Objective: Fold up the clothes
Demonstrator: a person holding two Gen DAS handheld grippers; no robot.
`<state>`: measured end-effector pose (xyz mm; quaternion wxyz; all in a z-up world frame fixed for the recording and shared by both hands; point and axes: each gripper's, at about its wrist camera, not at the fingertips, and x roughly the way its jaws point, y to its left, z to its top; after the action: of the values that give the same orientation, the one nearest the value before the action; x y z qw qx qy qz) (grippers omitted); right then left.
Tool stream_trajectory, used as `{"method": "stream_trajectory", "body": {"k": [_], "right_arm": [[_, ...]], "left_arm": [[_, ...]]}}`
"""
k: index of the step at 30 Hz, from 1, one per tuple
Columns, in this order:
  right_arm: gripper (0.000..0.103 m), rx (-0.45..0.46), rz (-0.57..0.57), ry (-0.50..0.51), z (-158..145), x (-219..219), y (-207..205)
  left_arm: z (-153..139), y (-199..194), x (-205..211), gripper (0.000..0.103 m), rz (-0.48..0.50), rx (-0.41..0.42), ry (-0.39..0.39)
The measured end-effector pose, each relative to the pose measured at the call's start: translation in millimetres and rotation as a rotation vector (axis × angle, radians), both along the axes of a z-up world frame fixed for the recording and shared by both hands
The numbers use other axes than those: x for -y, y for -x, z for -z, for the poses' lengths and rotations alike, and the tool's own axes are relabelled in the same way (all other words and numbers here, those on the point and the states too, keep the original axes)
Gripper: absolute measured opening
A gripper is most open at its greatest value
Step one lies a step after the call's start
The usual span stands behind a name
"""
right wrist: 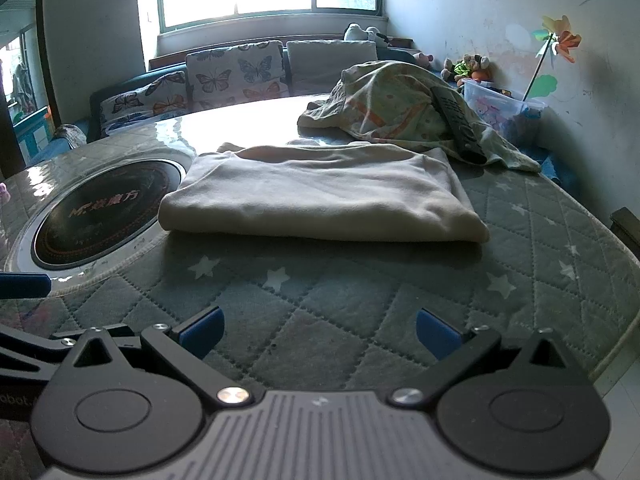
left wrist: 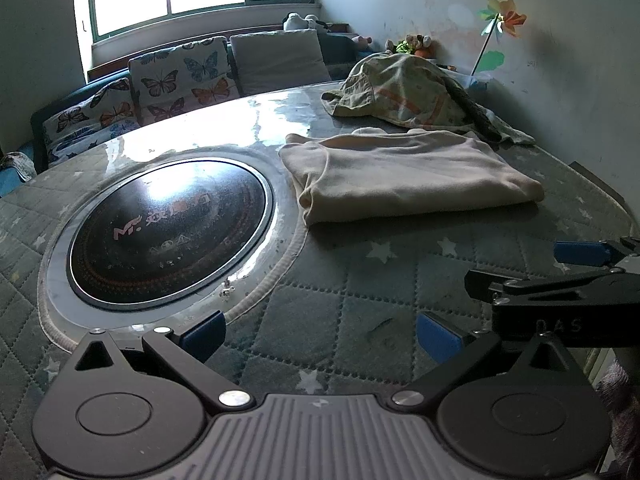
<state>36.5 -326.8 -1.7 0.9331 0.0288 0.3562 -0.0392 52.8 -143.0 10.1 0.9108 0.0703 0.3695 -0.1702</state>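
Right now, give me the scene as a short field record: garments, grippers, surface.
folded garment: cream garment, folded flat, lying on the quilted table cover
unfolded garment: patterned garment, heaped behind the cream one
on the heap: remote control lying across it
left gripper: open, holds nothing, over the cover
right gripper: open, holds nothing, short of the cream garment
table inset: round black cooktop, left of the cream garment

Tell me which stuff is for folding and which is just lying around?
For folding: cream folded garment; rumpled patterned cloth; left gripper and right gripper, both open.

Lying about: remote control; round cooktop; pinwheel; plastic box; butterfly cushions.
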Motion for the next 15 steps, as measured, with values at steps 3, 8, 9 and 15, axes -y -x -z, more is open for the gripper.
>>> {"method": "stream_trajectory", "body": {"k": [3,8,9,15], "right_arm": [[0.103,0.0,0.001,0.001,0.0,-0.1,-0.2],[0.103,-0.002,0.003,-0.001,0.5,1.0,-0.8],[0.103,-0.002,0.003,-0.001,0.6,1.2,-0.9],[0.103,-0.003,0.005,0.001,0.4,0.6,-0.8]], "left_arm": [[0.1,-0.1,0.3,0.103,0.0,-0.001,0.001],[0.4,-0.3,0.4,0.103,0.001,-0.002,0.002],[0.5,-0.4,0.4,0.103,0.001,-0.002,0.002],[0.8,-0.7,0.5,0.103,0.001,-0.004,0.004]]}}
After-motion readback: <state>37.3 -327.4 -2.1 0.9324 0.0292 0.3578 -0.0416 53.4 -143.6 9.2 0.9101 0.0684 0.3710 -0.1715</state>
